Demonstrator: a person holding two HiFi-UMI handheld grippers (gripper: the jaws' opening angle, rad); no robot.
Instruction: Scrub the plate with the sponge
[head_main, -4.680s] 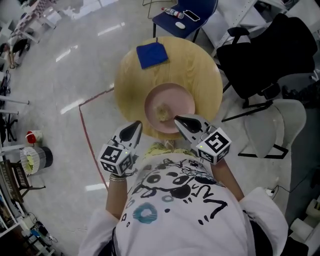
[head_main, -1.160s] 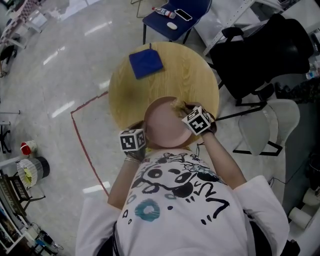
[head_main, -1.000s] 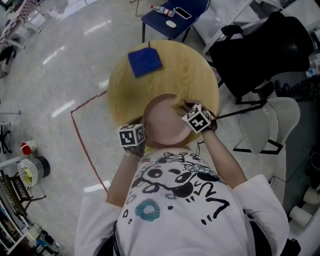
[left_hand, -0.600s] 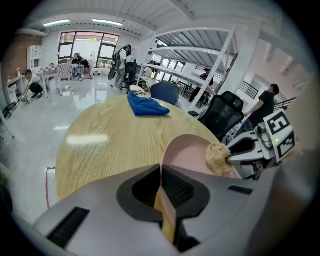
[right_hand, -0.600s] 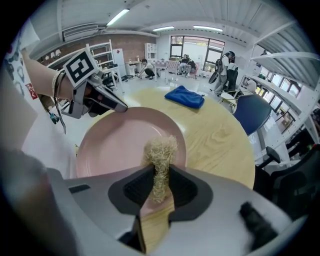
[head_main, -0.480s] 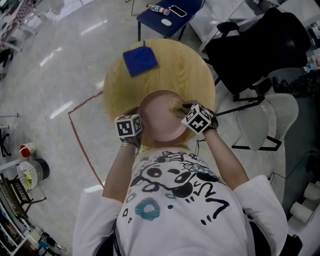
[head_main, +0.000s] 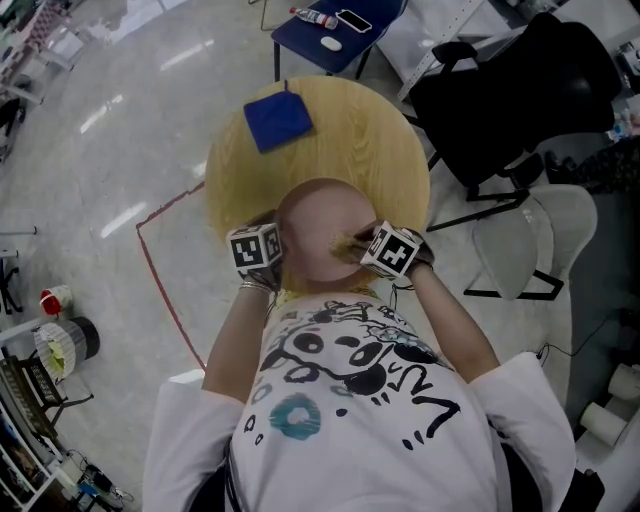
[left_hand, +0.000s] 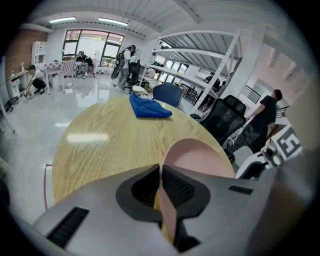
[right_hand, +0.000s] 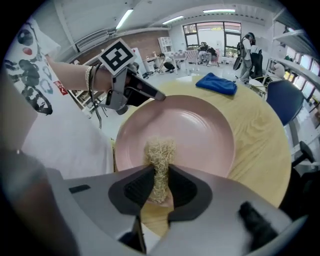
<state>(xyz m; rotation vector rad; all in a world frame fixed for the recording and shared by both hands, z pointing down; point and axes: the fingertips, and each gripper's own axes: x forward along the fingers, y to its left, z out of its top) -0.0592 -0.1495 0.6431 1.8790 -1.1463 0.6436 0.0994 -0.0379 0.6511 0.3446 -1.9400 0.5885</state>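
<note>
My left gripper (head_main: 276, 256) is shut on the left rim of the pink plate (head_main: 315, 225), holding it tilted over the near edge of the round wooden table (head_main: 360, 130). The rim runs straight between its pads in the left gripper view, plate (left_hand: 197, 155), gripper (left_hand: 161, 175). My right gripper (right_hand: 160, 187) is shut on a tan fibrous sponge (right_hand: 160, 155), and its jaws have just been closing a little further on it. The sponge's free end rests on the plate's (right_hand: 200, 135) face near the lower rim. In the head view the sponge (head_main: 345, 243) sits at the plate's near right.
A folded blue cloth (head_main: 278, 120) lies on the table's far left. Behind the table stands a blue chair (head_main: 330, 25) with small items on it. A black office chair (head_main: 520, 90) and a white chair (head_main: 530, 250) stand to the right. Red tape (head_main: 160, 270) marks the floor.
Earlier the plate lay flat with the sponge on it and both grippers open. Over the last second my right gripper dragged the sponge from the plate's far right toward its near edge.
</note>
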